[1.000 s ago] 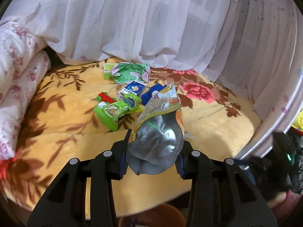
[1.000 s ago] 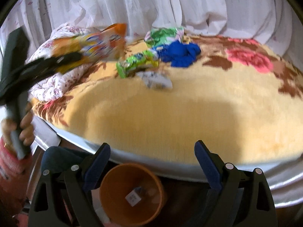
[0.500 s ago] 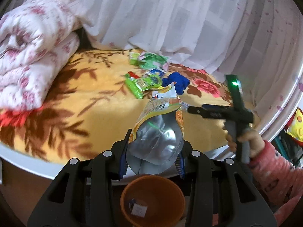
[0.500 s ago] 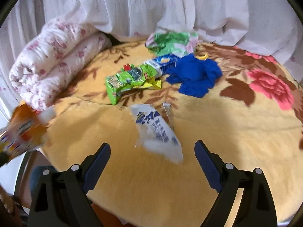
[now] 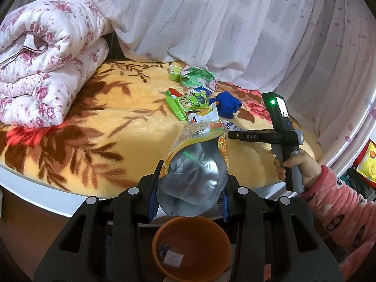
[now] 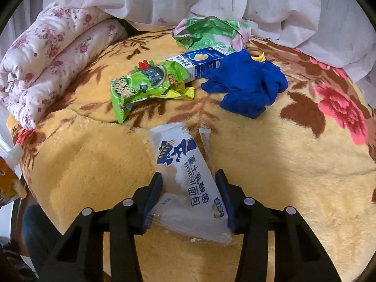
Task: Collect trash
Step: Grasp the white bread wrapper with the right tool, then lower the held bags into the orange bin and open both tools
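The left gripper (image 5: 188, 198) is pinching a light, crinkly pouch (image 5: 196, 164) over the bin (image 5: 190, 246), while the right gripper (image 6: 189, 193), fingers narrow, is straddling a limp, slippery wrapper (image 6: 188, 176) mid-body.

The orange bin (image 5: 190, 246) sits open-mouthed just under the bed's edge, with only the foil pouch (image 5: 193, 171) hanging above it. On the blanket (image 6: 293, 164) the near yellow stretch lies bare on either side of the white wrapper (image 6: 188, 181). Farther back the way is crowded — green packet (image 6: 143, 87), milk carton (image 6: 199, 62), blue gloves (image 6: 246, 82) — and the rolled quilt (image 6: 47, 63) blocks the left.
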Demonstrator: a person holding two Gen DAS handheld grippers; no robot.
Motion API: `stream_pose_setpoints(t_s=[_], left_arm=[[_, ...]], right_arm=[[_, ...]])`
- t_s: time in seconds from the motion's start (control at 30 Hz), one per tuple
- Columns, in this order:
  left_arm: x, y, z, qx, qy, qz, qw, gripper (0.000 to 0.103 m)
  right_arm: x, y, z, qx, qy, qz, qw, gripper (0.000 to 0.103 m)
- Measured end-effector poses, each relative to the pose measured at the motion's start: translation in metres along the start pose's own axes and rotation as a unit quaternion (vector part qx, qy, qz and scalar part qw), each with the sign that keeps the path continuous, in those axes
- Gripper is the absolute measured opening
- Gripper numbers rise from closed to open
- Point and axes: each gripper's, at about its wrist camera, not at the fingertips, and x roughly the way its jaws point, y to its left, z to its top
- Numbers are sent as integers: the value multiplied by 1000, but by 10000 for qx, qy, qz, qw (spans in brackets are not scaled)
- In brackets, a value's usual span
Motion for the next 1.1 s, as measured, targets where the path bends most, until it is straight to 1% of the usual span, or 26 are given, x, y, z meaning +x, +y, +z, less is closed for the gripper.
stream_pose_setpoints(t_s=[0.1,0.27,0.6,0.77,0.93,1.1], left_arm=[[1,-2,-1,12,11,-13,10000,38],[2,-4,-1,21,26,-22,10000,38],[0,-13,-2,131,28,-92,9999,38],[-1,-16,-6,200,103,-155,9996,38],[0,-20,-14,300,241,-216,9990,38],[1,-25,-26,408,438,-271,9978,38]], right_arm=[[-6,3,-3,-42,-56,7,10000,43],[-25,9,-8,-136,-277,3,9995,42],[-92,25,-31,-347,-877,304,9951,42],[-129,35,-52,-494,-1137,460,9912,42],[-152,41,-72,-580,-1234,572,9890,42],[-165,48,-95,-686,-1179,684,9883,42]])
